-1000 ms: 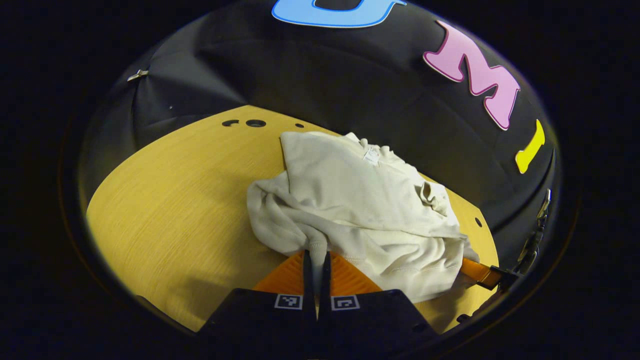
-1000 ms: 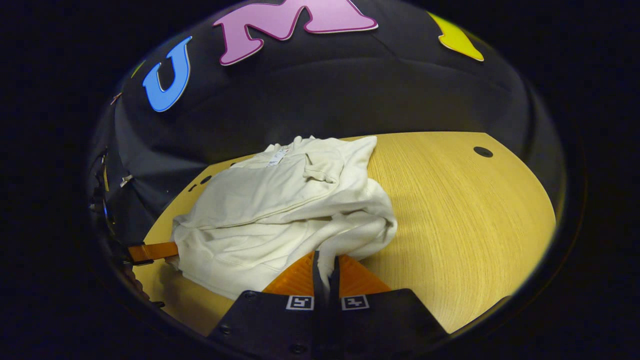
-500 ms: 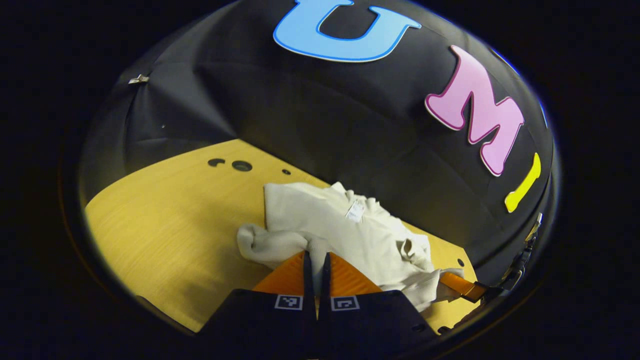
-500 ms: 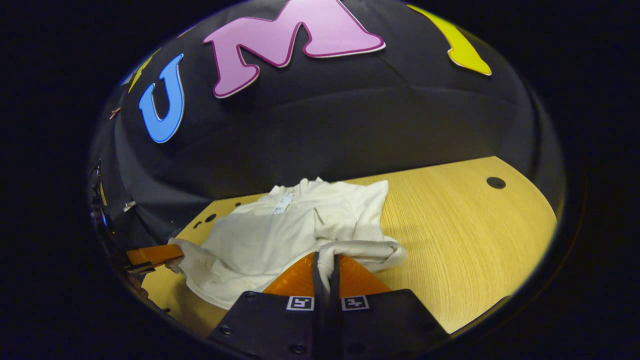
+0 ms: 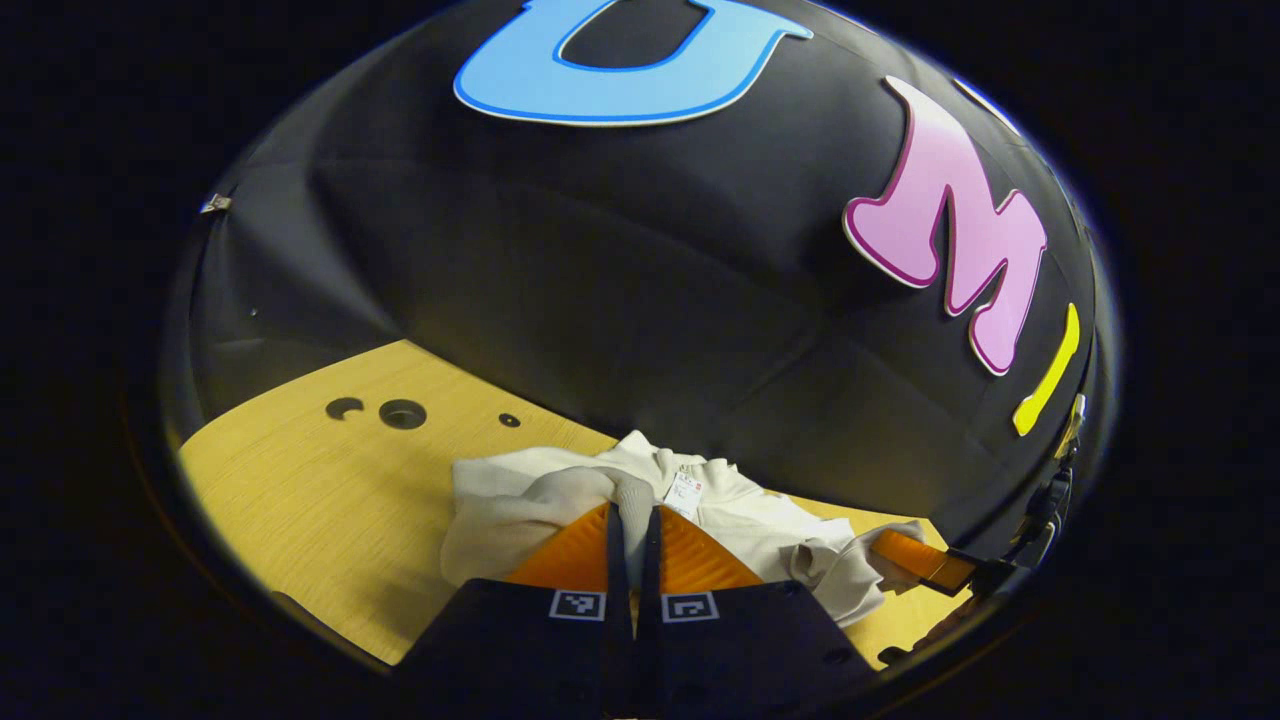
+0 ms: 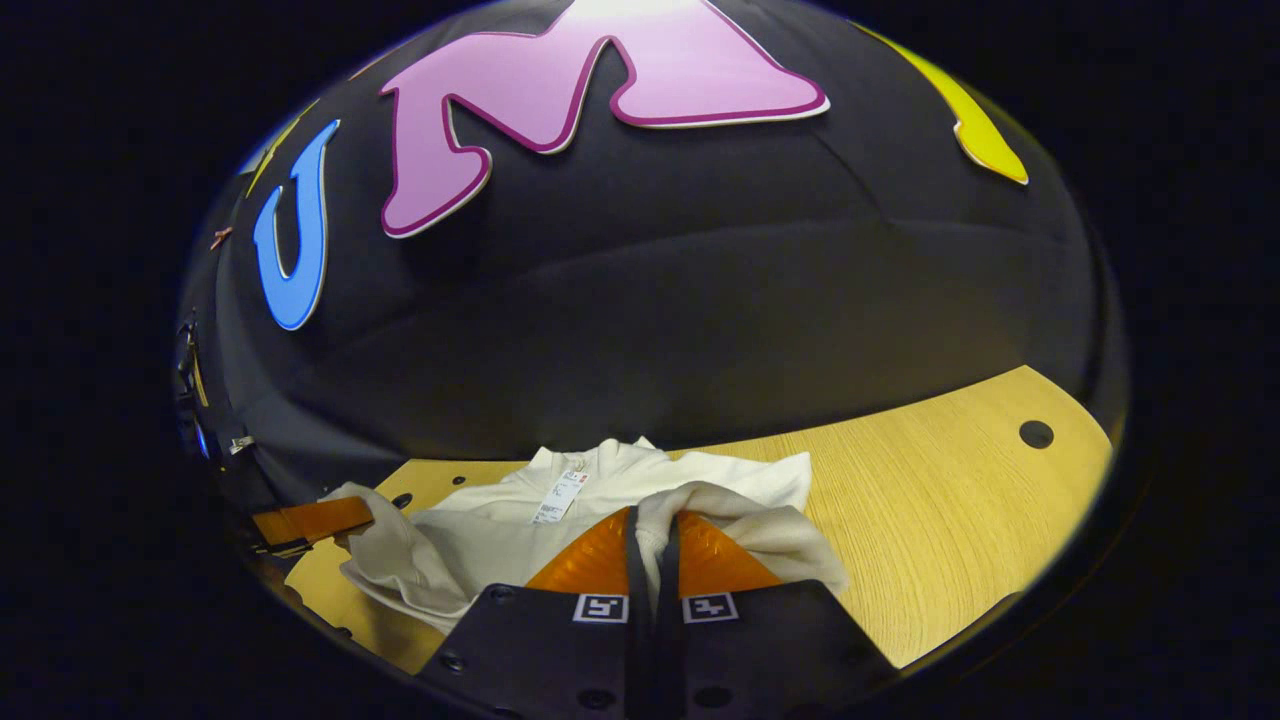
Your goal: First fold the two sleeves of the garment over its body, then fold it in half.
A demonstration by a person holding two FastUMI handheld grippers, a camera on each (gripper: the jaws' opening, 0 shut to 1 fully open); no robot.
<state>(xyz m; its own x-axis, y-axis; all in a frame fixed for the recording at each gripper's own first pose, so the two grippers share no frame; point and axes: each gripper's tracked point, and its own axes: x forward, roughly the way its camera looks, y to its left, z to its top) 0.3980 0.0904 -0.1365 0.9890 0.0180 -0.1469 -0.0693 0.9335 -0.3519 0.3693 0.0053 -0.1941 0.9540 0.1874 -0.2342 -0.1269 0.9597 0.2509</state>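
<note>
Two tongs, both pinched down on cloth. Left tongs hold a ribbed edge of the garment between closed fingers; right tongs likewise clamp a thick rolled edge of it, no gap visible in either pair.

Garment: cream knit, sweatshirt-like, matte and fleecy, lying bunched at the far side of the bench, close to the booth wall. Neck opening with a small white tag faces up between the two grips. In the left gripper view, the other tongs appear at the right with a lump of fabric at their tip.

Handling, as judged: soft and limp, no stiffness of its own, moderately heavy for cloth, so it sags and drags between holds. Not slippery; the nap should grip the fingers well. Nothing fragile. Thick layers resist a sharp crease and will spring back in rounded rolls.

Best holds seem to be the ribbed hem or cuffs, where the doubled knit gives a firm bite, one hold at each corner so the edge travels evenly.

Bench: pale wood grain, smooth, flat, with a few round holes at far left.
</note>
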